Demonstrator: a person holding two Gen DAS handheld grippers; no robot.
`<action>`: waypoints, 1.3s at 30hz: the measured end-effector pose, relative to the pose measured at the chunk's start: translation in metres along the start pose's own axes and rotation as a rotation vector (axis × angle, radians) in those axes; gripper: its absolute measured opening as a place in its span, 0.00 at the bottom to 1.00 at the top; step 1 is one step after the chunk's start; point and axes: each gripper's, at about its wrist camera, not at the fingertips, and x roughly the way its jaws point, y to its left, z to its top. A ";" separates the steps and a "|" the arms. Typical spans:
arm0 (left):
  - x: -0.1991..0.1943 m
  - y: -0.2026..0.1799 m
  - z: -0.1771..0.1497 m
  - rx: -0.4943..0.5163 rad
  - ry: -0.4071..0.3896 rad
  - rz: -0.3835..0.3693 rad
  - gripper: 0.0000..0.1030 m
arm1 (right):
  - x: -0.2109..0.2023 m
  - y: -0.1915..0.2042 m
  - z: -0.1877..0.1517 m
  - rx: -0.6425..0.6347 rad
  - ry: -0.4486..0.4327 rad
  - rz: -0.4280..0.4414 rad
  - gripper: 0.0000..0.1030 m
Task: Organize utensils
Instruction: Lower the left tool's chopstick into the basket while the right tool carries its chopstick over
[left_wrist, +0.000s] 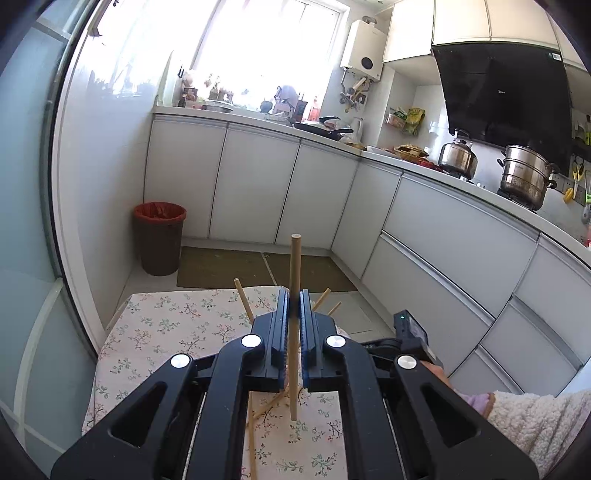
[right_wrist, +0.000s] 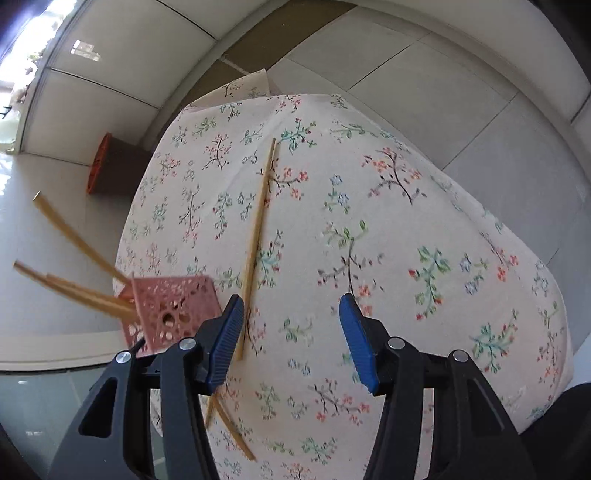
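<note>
Table (right_wrist: 424, 229) draped in pale cloth printed with small flowers; cloth hangs over the edges. One long chopstick (right_wrist: 257, 243) lies flat near the middle, running lengthwise. Two more chopsticks (right_wrist: 231, 430) lie crossed at the near edge. Pink perforated holder (right_wrist: 173, 314) stands at the left edge, sticks (right_wrist: 74, 291) leaning out of it. Seen from the left wrist, the same cloth (left_wrist: 166, 332) carries loose chopsticks (left_wrist: 252, 435) on its near part.
</note>
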 end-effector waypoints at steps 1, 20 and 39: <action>0.000 0.002 -0.001 -0.003 -0.001 -0.002 0.04 | 0.005 0.005 0.009 -0.006 -0.019 -0.024 0.53; 0.004 0.008 -0.001 -0.008 -0.004 -0.013 0.04 | 0.064 0.017 0.062 -0.148 -0.025 -0.192 0.06; 0.014 -0.020 0.037 0.008 -0.036 0.012 0.04 | -0.259 0.062 -0.081 -0.555 -0.463 0.303 0.05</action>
